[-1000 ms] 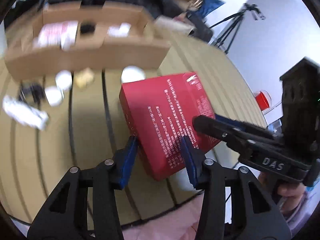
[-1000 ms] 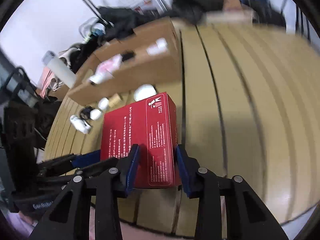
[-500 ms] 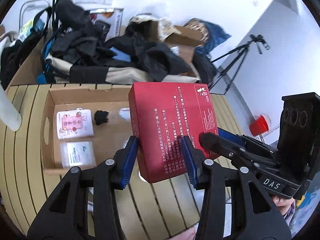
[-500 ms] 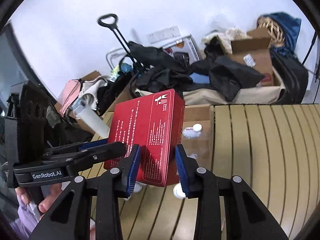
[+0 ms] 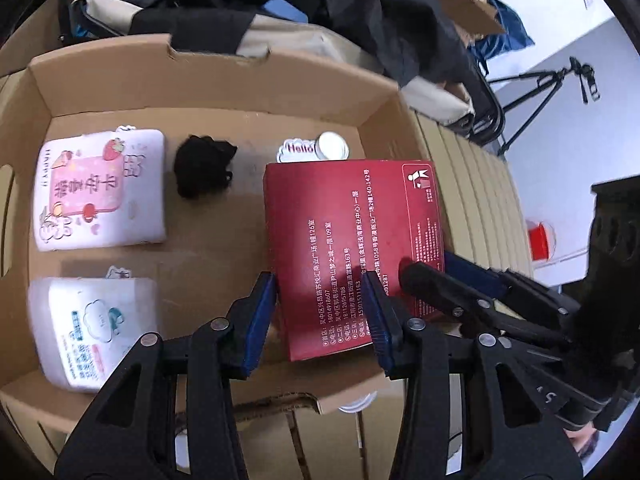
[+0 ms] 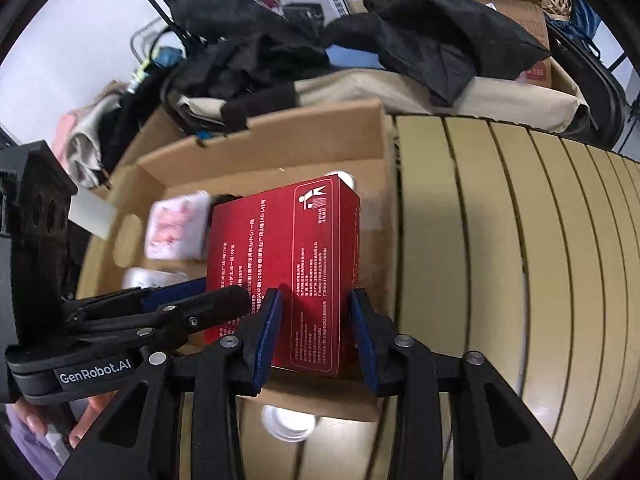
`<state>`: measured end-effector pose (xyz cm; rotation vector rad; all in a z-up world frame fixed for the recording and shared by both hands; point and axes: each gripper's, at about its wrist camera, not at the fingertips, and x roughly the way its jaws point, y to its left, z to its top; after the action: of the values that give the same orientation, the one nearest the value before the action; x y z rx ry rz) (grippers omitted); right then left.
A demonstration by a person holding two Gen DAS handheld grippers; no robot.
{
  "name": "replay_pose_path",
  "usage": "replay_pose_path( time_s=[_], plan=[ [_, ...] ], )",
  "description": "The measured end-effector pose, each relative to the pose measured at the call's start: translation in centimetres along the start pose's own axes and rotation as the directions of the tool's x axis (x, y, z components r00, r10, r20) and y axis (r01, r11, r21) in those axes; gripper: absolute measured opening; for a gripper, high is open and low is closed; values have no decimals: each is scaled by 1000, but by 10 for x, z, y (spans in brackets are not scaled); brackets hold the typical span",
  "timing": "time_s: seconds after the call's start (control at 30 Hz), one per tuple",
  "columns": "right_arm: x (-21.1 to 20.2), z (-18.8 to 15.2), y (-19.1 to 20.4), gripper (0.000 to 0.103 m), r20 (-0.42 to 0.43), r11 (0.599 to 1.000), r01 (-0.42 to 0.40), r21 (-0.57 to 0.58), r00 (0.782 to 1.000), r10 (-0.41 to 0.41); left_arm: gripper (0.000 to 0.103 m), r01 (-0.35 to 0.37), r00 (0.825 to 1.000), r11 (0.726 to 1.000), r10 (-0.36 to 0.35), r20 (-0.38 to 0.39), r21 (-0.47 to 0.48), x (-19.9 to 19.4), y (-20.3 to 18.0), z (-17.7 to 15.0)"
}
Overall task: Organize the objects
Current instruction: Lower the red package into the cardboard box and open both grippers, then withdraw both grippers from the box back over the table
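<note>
We've got the left gripper [image 5: 320, 312] low centre in the left wrist view, its blue pads [image 5: 259, 316] clamped on the near corner of the red box [image 5: 352, 248]. In the right wrist view the right gripper [image 6: 314, 334] sits bottom centre, pads either side of the same red box [image 6: 288, 276], gripping its narrow end. So both grippers are clenched on it, one per side; each shows up in the other's cam, right gripper at lower right of the left view, left gripper at lower left of the right view.

Red box is over the right-hand part of the open cardboard box [image 5: 208, 92]; whether it's touching the floor of it or just held above, we can't tell.

Inside the cardboard box, left view: pink tissue pack [image 5: 100, 192] at centre left, white wipes pack [image 5: 88, 328] below it at lower left, black crumpled item [image 5: 204, 168] in the middle, small white-capped item w/ "Hello" label [image 5: 316, 148] just beyond the red box's far edge.

Slatted table [image 6: 500, 240] fills the right side of the right view. White round lid [image 6: 288, 424] lies on it just outside the cardboard box's near wall, bottom centre. Dark clothes & bags [image 6: 360, 40] piled along the top; tripod [image 5: 540, 92] upper right in the left view.
</note>
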<state>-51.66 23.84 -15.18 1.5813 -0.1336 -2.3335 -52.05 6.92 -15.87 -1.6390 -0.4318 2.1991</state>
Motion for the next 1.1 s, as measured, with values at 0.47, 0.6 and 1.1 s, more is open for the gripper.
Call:
replay_pose_path(
  time_s=[0.47,0.6,1.1],
  plan=[
    [-130,-16,47,84,117,972,86,-217,991,-61,96,-376,913,909,331,238,180,-187,-6,-41],
    [-177,-37,46,84,149,961,140,-240,983,-107,100,-453,868,883,405,288,122,-246,8,-75],
    [-299,-219,86,84,257,923,75,-379,966,27,103,-464,818,857,319,478,224,-328,-42,-278]
  ],
)
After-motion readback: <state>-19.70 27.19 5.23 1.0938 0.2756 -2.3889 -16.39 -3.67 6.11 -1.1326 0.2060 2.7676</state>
